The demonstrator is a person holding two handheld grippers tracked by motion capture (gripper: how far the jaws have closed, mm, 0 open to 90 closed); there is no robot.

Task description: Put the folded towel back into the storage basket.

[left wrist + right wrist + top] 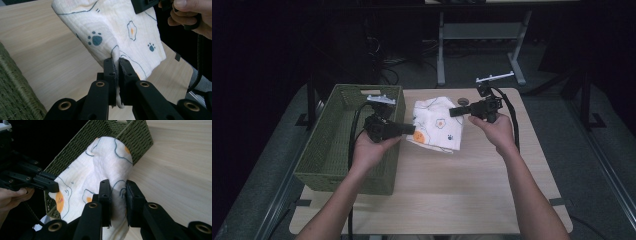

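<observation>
At the left of the high view stands a green woven basket (324,150), its right wall just under the person's left hand (371,150). The left gripper (411,129) points toward the middle of the table (472,190), and in the left gripper view its jaws are pinched together on a thin fold at the edge of a white cloth (438,124) printed with eggs and paw marks. So little fabric sits between those pads that a tug from the other side could pull it free, and that corner would then drop.

The cloth hangs between the two grippers, above the table and just beside the basket, its lower edge low over the wood or perhaps resting on it; the pictures do not settle which. If it is carried toward the basket without enough height, that sagging edge could catch on the woven rim and drag.

Behind the cloth a small round dark thing (462,102) lies on the table; a swinging edge might knock it.

At the right, the right gripper (453,112) is closed on a thicker bunch of the cloth, a firmer hold. If the hands move apart unevenly, the strain would likely fall on the weaker left pinch.
</observation>
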